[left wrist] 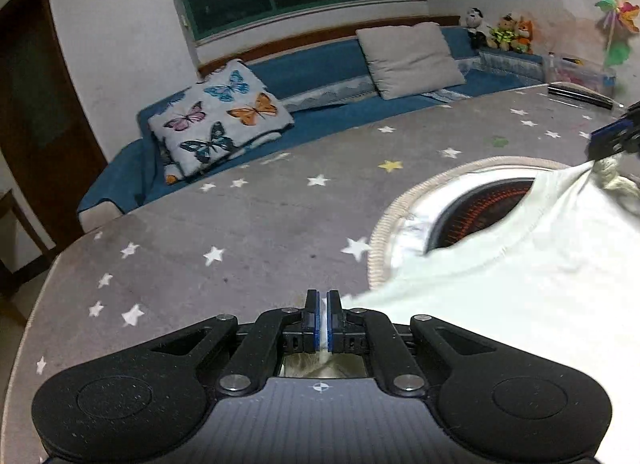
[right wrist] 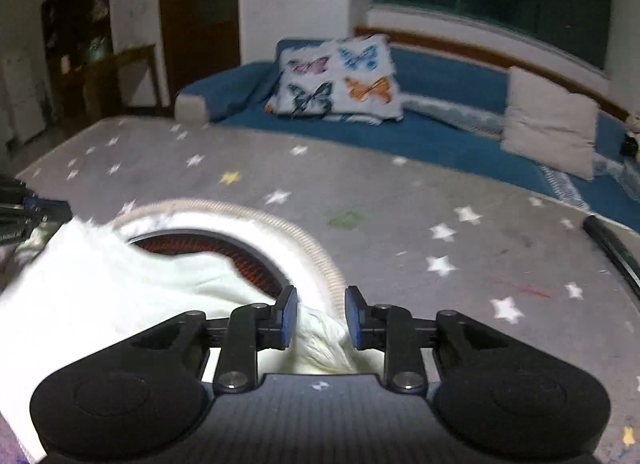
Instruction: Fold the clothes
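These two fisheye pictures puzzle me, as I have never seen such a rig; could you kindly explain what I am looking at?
There is no robot here: a person holds a two-finger claw in each hand, and a camera on each looks forward along its fingers. The black shapes at the bottom of each picture are the claw's own body.

In the left wrist view, the left claw is shut on an edge of a white garment. In the right wrist view, the right claw stands open around a bunched part of the same garment.

The garment lies on a grey star-patterned table cover, partly over a round heater with a glowing red element set into the table. Behind stands a blue sofa with a butterfly cushion.
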